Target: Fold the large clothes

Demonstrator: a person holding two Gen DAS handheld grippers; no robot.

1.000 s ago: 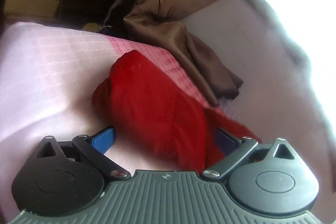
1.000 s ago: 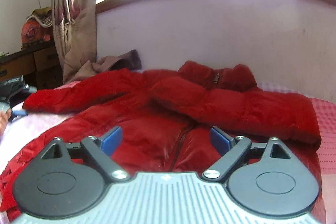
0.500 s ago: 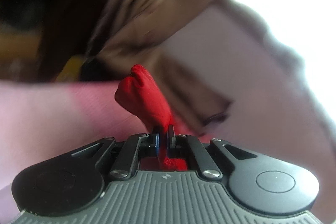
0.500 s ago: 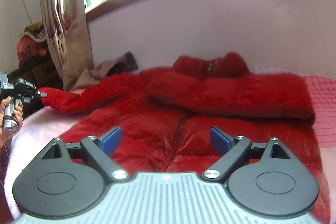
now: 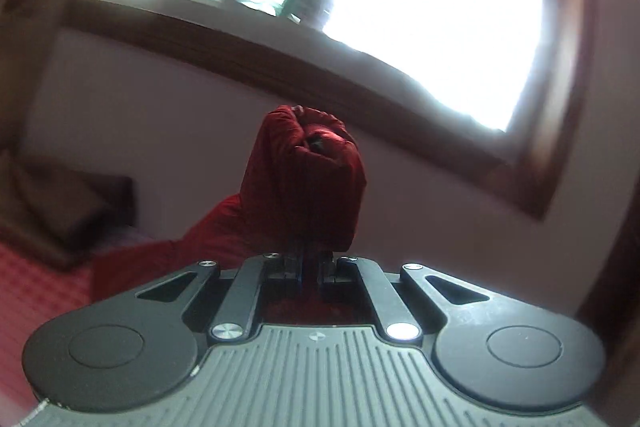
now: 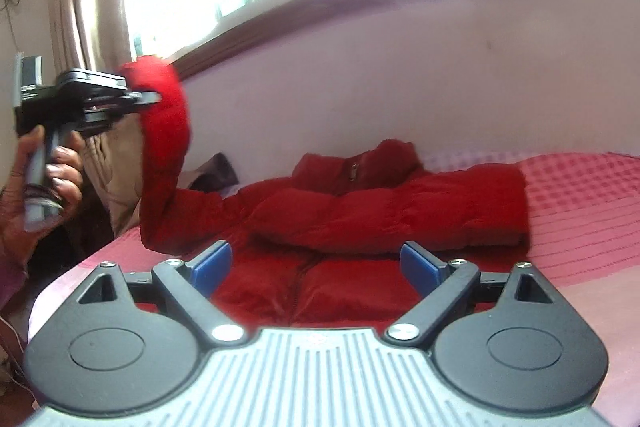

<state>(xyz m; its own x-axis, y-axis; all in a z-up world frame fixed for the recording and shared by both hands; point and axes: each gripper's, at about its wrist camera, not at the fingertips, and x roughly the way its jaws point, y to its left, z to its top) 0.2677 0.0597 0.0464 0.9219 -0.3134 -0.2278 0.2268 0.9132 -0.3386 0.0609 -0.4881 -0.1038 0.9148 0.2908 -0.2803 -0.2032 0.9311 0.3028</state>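
Observation:
A red puffer jacket (image 6: 360, 227) lies front-up on the pink checked bed (image 6: 580, 211), its right-hand sleeve folded across the chest. My left gripper (image 5: 308, 267) is shut on the cuff of the other sleeve (image 5: 304, 179) and holds it raised in the air; in the right wrist view that gripper (image 6: 148, 99) is at the left with the sleeve (image 6: 168, 155) hanging down from it to the jacket. My right gripper (image 6: 316, 263) is open and empty, low over the jacket's lower front, its blue pads apart.
A pale wall (image 6: 400, 87) and a window with a wooden sill (image 5: 280, 67) stand behind the bed. A beige curtain (image 6: 72, 7) hangs at the left, with brown cloth (image 6: 216, 171) bunched at the bed's far left corner.
My left gripper closed on the sleeve cuff and lifted it off the bed, swinging toward the window. My right gripper stayed open and moved closer over the jacket's front.

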